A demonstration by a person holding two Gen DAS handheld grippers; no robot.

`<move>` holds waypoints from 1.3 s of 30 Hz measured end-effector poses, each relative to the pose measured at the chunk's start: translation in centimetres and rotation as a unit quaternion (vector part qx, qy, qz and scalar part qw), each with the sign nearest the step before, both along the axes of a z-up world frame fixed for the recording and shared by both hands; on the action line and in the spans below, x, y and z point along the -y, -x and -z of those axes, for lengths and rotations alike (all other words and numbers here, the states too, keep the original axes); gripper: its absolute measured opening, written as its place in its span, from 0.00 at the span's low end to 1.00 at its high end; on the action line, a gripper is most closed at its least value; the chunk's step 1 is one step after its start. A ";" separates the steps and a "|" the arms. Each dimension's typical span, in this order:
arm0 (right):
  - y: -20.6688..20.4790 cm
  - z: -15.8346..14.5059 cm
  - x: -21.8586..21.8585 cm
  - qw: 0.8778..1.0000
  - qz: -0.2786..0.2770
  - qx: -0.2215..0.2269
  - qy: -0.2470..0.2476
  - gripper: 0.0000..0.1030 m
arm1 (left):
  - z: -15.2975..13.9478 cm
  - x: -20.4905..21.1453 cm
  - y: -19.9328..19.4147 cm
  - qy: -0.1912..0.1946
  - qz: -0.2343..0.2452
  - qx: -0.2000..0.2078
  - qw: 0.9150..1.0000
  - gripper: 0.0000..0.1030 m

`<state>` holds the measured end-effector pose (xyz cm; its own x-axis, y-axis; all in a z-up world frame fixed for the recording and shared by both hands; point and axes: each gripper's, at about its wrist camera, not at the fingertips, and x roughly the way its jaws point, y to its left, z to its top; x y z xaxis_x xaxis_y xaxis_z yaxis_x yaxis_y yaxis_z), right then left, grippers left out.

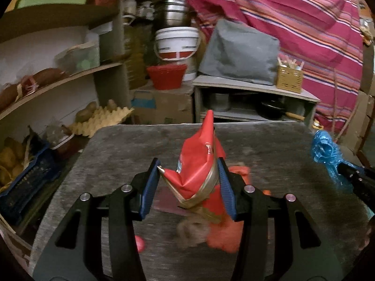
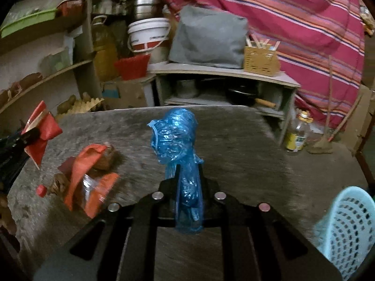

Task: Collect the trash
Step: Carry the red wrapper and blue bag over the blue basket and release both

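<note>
At frame centre, the left gripper (image 1: 188, 182) pinches a red wrapper (image 1: 199, 164) loosely and the right gripper (image 2: 188, 185) clamps a blue bag (image 2: 174, 135) above the table (image 2: 234, 145), so either could slip before reaching the basket (image 2: 349, 229) at lower right.

Dim room, cluttered shelves (image 1: 70, 75), striped cloth (image 1: 304, 23), grey cabinet (image 2: 225, 75)

I see a glossy, crinkled blue plastic bag (image 2: 174, 138) and a shiny red foil wrapper (image 1: 201, 164). The counter (image 2: 234, 145) looks rough and matt grey.
</note>
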<state>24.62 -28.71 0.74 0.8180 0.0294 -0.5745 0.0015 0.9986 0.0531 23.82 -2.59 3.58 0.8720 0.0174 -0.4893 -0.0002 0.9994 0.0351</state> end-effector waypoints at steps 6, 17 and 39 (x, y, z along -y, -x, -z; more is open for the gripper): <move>2.5 -0.1 5.7 0.999 0.036 -0.005 -0.002 0.11 | 0.2 5.2 0.5 0.001 0.027 0.000 1.000 0.46; 9.3 -0.2 17.0 0.993 0.118 0.000 -0.011 0.11 | -0.7 15.9 3.9 -0.008 0.097 0.015 0.995 0.46; 15.5 2.9 28.3 0.975 0.219 -0.025 -0.028 0.53 | 0.5 34.9 9.9 -0.010 0.237 0.015 0.971 0.47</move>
<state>9.13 -57.01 -2.15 0.7304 -0.2838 -0.6213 0.4306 0.8974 0.0963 13.91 -37.47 3.09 0.7986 -0.3801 -0.4665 0.4581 0.8868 0.0617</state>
